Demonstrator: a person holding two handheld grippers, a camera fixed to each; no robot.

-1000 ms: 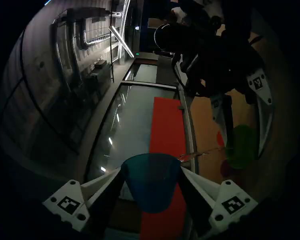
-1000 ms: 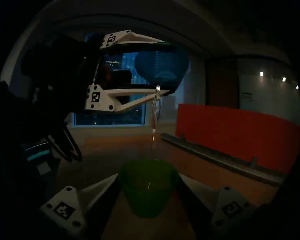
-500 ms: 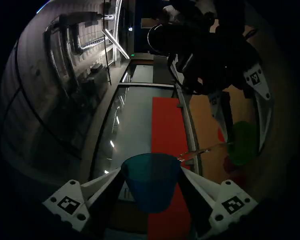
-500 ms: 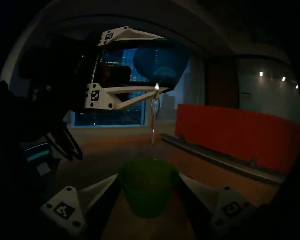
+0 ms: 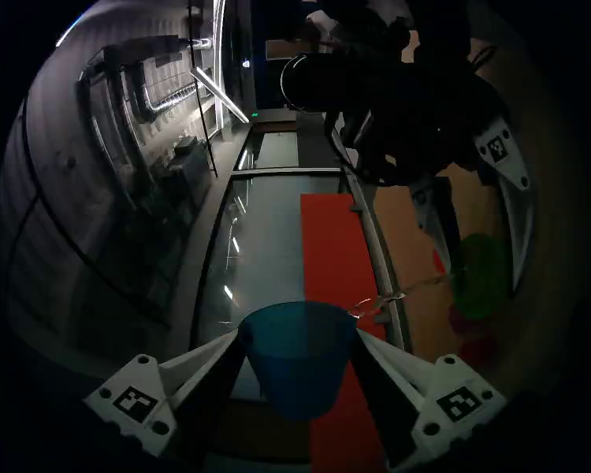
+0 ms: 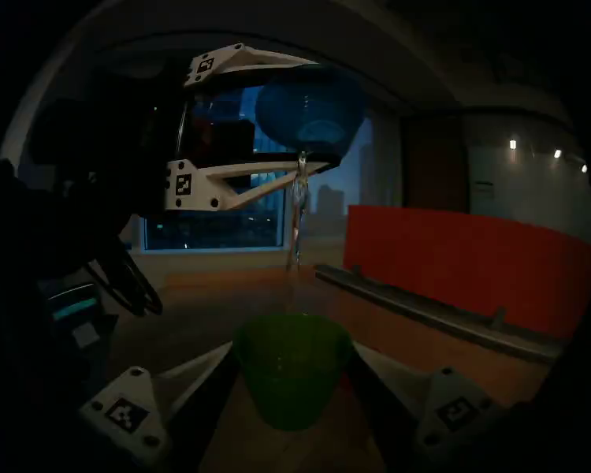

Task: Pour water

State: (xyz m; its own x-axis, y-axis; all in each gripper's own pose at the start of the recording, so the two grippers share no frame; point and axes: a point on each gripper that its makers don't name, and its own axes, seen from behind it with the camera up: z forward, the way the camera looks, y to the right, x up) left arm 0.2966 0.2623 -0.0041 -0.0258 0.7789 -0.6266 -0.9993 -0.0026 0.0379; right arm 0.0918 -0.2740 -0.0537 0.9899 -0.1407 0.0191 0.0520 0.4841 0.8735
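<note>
In the left gripper view my left gripper (image 5: pixel 299 355) is shut on a blue cup (image 5: pixel 298 359), tipped on its side. A thin stream of water (image 5: pixel 410 290) runs from its rim to the green cup (image 5: pixel 481 276) farther off. In the right gripper view my right gripper (image 6: pixel 291 378) is shut on that green cup (image 6: pixel 291 370), held upright. Above it hangs the tilted blue cup (image 6: pixel 311 110) between the left gripper's white fingers (image 6: pixel 240 177), and water (image 6: pixel 295 221) falls from its lip into the green cup.
A wooden table (image 6: pixel 217 299) lies under the cups, with a rail (image 6: pixel 437 315) and an orange panel (image 6: pixel 485 260) along its right side. A dark window (image 6: pixel 217 221) is behind. The room is dim. A person's dark sleeve (image 6: pixel 35 236) fills the left.
The blue cup has risen a little and shifted slightly left over the green cup. Water keeps streaming. The green cup stays put.
</note>
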